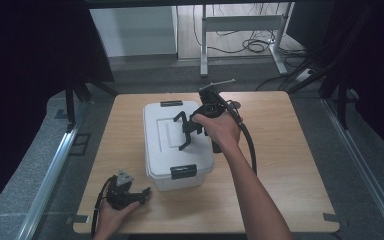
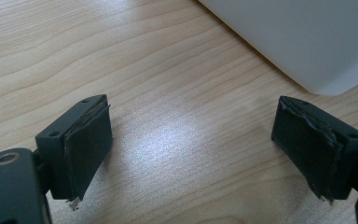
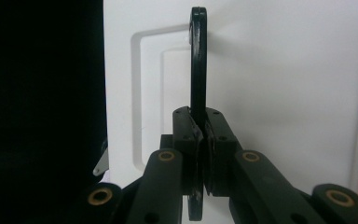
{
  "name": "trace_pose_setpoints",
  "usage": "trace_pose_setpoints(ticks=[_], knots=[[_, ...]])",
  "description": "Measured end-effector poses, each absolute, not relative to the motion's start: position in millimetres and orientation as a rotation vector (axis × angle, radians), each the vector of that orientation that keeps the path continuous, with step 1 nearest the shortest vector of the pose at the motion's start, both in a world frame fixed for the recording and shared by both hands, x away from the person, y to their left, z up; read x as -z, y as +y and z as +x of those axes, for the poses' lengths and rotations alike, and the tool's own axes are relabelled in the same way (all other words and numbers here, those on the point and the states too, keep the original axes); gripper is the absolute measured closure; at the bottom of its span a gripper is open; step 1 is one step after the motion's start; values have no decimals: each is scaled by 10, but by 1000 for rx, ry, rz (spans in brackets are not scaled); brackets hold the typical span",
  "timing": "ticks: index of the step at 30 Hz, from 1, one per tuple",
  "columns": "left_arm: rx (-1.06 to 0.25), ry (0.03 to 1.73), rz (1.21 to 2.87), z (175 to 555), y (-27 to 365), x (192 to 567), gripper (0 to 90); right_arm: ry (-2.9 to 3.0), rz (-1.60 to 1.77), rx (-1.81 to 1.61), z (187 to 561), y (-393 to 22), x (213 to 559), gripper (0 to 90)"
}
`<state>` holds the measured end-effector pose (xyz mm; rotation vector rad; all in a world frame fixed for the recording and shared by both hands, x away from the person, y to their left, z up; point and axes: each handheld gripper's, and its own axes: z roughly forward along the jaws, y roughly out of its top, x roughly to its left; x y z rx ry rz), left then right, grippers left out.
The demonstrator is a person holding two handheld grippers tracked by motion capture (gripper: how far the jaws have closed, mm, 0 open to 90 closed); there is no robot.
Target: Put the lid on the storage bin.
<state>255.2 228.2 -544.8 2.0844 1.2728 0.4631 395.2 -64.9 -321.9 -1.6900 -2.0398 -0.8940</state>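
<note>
The right gripper [image 1: 186, 131] is closed on the black carry handle [image 3: 198, 65] of the white storage box [image 1: 166, 150], above the lid's middle. The left gripper [image 1: 139, 195] rests wide open and empty near the box's front-left corner. I judge the step is lifting the handle; next needs a steady upward pull.

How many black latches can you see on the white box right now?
2: far latch at the lid's back edge, near latch at its front edge. Others could be hidden.
</note>
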Motion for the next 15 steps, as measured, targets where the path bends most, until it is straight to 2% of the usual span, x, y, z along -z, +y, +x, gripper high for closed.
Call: trace_pose_setpoints(ticks=[15], knots=[[-462,1270,2086,2552,2282,5448,120,-2062,-1752,804,4041,-403,3293,854]])
